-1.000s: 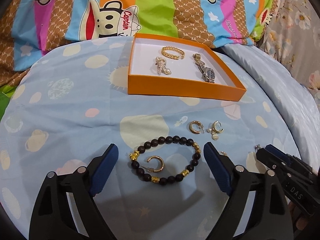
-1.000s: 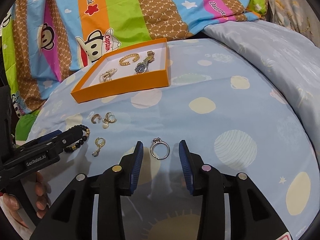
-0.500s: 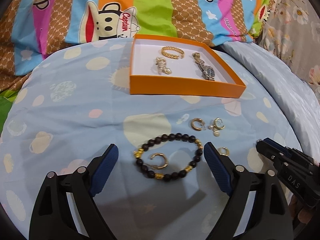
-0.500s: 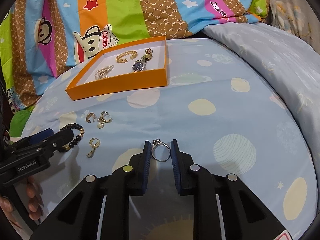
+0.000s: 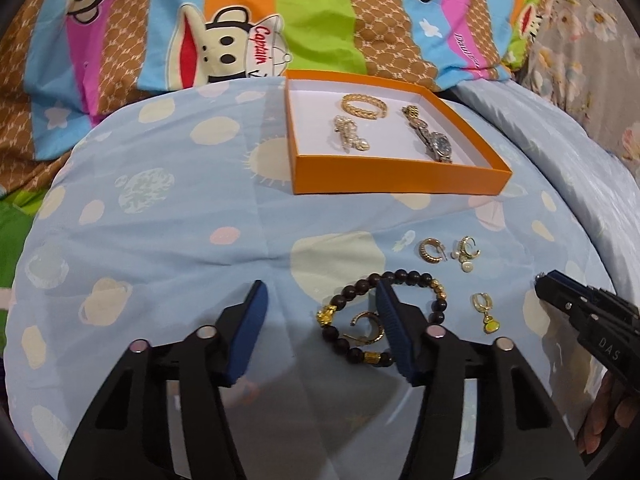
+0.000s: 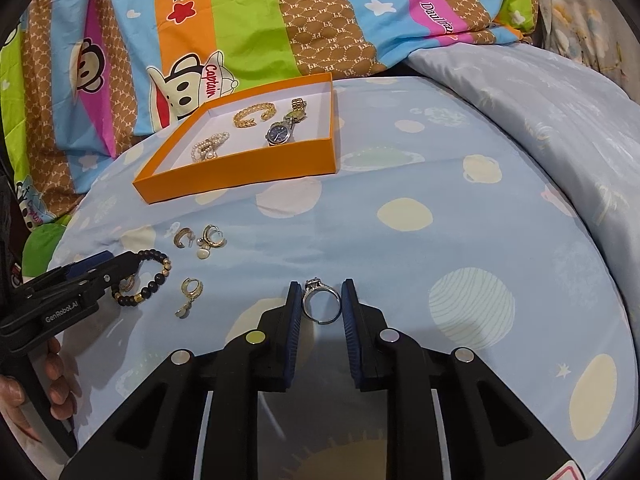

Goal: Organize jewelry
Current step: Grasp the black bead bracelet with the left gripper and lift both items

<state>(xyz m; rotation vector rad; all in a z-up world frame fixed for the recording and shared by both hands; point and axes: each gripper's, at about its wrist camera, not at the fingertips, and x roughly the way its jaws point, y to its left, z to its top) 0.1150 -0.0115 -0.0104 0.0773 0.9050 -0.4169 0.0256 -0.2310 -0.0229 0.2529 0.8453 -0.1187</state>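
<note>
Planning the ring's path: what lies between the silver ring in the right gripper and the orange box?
In the right wrist view, only bare blue bedsheet lies between the silver ring, pinched in the right gripper, and the orange box; the earrings lie off to the left.

Right gripper (image 6: 320,300) jaws clamping silver ring (image 6: 321,301)

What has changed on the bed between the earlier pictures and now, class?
The right gripper has closed its jaws on the ring. The left gripper jaws have just been closing; the bracelet, first between them, now lies under and beside one finger, not gripped. The box and loose earrings stayed put.
</note>
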